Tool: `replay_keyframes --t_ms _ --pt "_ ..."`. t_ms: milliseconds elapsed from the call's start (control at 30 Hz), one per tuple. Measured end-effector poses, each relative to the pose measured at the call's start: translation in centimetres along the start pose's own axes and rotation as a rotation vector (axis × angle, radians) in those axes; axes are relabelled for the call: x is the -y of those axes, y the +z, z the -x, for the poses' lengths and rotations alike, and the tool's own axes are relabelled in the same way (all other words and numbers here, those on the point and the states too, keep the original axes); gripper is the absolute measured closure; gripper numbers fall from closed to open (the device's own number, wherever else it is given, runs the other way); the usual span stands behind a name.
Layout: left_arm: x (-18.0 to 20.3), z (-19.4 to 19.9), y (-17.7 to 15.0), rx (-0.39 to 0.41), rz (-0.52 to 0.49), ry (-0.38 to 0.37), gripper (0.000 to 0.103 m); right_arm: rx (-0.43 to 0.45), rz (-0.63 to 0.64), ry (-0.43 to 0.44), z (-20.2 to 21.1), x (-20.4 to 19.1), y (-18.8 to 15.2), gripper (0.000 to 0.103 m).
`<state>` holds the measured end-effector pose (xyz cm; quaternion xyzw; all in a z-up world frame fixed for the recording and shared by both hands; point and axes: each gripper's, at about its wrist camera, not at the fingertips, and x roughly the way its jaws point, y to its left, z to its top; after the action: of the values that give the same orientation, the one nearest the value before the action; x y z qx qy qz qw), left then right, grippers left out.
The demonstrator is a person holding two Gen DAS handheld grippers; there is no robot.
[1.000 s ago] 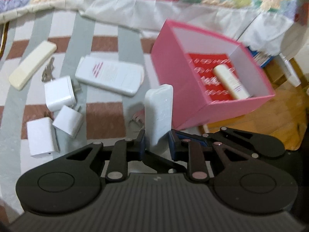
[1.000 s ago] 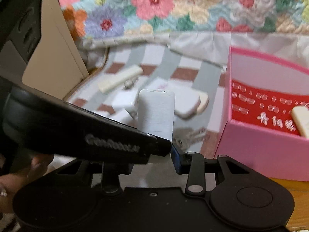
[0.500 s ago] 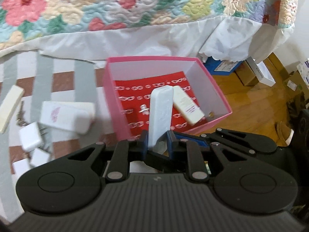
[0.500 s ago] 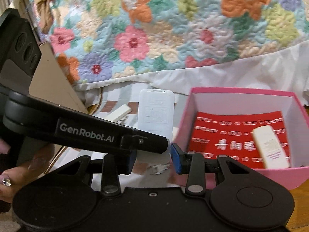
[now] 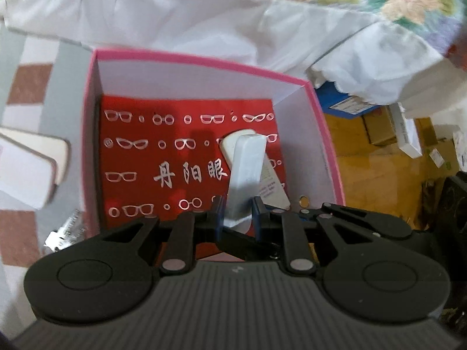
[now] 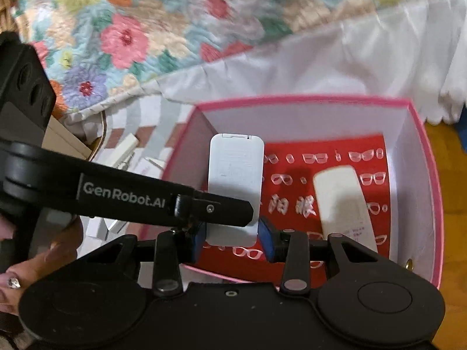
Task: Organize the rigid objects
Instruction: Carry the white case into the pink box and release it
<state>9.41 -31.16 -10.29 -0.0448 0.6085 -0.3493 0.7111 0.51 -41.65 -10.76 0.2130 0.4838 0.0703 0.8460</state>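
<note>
Left of the pink box (image 5: 90,157), on the checked cloth (image 5: 26,84), lie two flat white cases (image 5: 29,169), with a key bunch (image 5: 62,233) near the box's front corner. In the right wrist view more white pieces (image 6: 122,151) show on that side, and a hand (image 6: 38,250) grips the left tool's handle.

Both tools share one white slab (image 6: 233,186). The left gripper (image 5: 237,215) pinches its thin edges: jaws clamped on the slab's lower end. The right gripper (image 6: 232,240) has its blue pads against the slab's broad sides, jaws set wider and clamped on the same piece. The left tool's finger crosses in front of the slab low down.

The slab stands on end, long axis running up and away from both sets of jaws, hanging over the box's red liner (image 5: 163,157). Judgement: it is above the open box, roughly mid-floor, not yet set down; the coming move is to lower and tip it flat.

Right of it inside the box, a cream bar (image 6: 344,204) lies flat, long axis front to back. In the left wrist view the slab hides most of the bar; the right wrist view shows the bar clear, apart from the slab.

Further right: wood floor (image 5: 379,175), cardboard boxes (image 5: 379,131), bed skirt (image 5: 204,29) behind.
</note>
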Motion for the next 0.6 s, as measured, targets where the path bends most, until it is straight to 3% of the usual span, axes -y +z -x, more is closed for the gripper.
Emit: replay_keyframes --t_ms 133,300,500,600 --pt "0.0 -3.1 0.2 -0.052 0.025 0.037 0.084 -0.065 -0.033 -0.015 -1.7 1.7 0.0 0.059" --pt "-0.1 -5.5 0.0 -0.084 0.042 0.092 0.083 -0.128 -0.060 -0.098 -3.3 2.9 -0.2 0.059" --pt "-1.0 -8.2 -0.3 -0.133 0.100 0.046 0.085 -0.176 -0.057 -0.194 -4.5 2.9 -0.6 0.060" --pt "-0.9 -8.8 -0.4 -0.115 0.099 0.036 0.085 -0.163 -0.068 -0.249 -4.8 2.8 -0.7 0.060"
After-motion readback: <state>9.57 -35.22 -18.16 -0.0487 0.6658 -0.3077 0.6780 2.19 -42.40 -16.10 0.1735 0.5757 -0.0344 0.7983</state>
